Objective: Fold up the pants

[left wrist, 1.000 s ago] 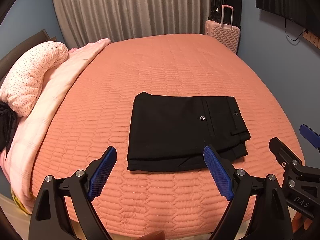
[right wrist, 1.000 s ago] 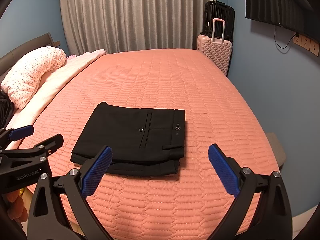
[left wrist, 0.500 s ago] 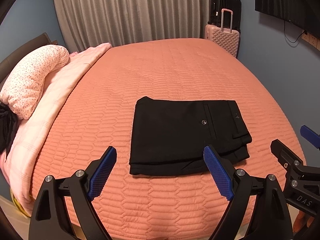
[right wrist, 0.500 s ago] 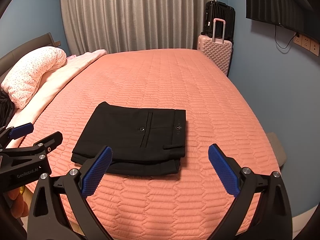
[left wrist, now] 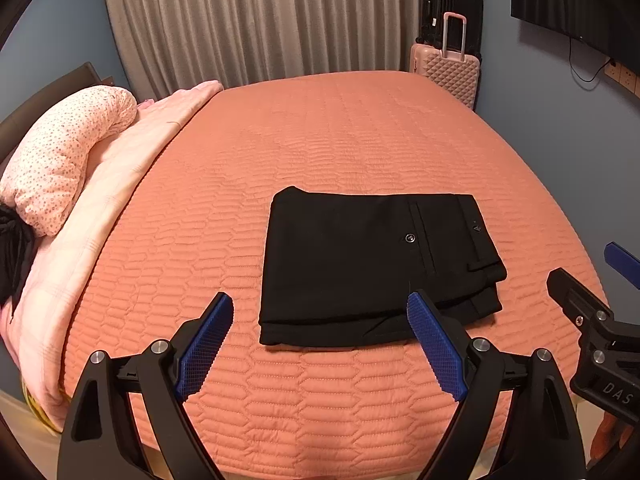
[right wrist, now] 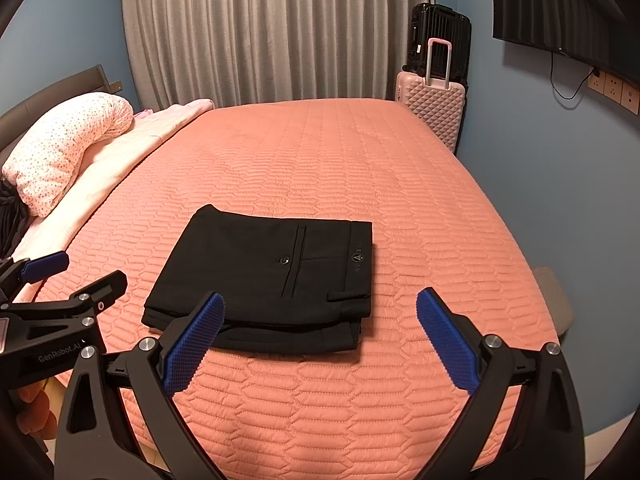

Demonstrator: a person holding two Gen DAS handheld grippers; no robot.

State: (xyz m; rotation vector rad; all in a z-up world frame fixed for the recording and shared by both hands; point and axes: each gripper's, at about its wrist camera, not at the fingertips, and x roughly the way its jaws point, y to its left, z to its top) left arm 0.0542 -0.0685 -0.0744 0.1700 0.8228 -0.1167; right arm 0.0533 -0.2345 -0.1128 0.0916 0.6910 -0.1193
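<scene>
in the left wrist view, the left gripper (left wrist: 320, 344) hangs above the near edge of the bed (left wrist: 340, 140), its blue-padded fingers (left wrist: 206, 346) spread wide and holding nothing. the black pants (left wrist: 360, 268) lie just beyond the fingertips, folded into a compact rectangle on the quilted salmon bedspread, waistband and button toward the right. a pale pink blanket (left wrist: 100, 208) runs along the bed's left side with a dotted pillow (left wrist: 60, 160) on top of it. grey curtains (left wrist: 260, 20) cover the far wall; a pink suitcase (left wrist: 448, 72) stands at the far right corner with a black suitcase (left wrist: 452, 12) behind it. part of the right gripper (left wrist: 592, 312) shows at the right edge.

in the right wrist view, the right gripper (right wrist: 320, 340) is also wide open and empty — the pants (right wrist: 272, 268) sit ahead and a little left of its centre, the left pad overlapping their near edge in the picture; contact cannot be told. the walls are blue, a dark screen (right wrist: 560, 12) is mounted at upper right with wall sockets (right wrist: 612, 88) below it — and the left gripper (right wrist: 60, 304) shows at the left edge.
</scene>
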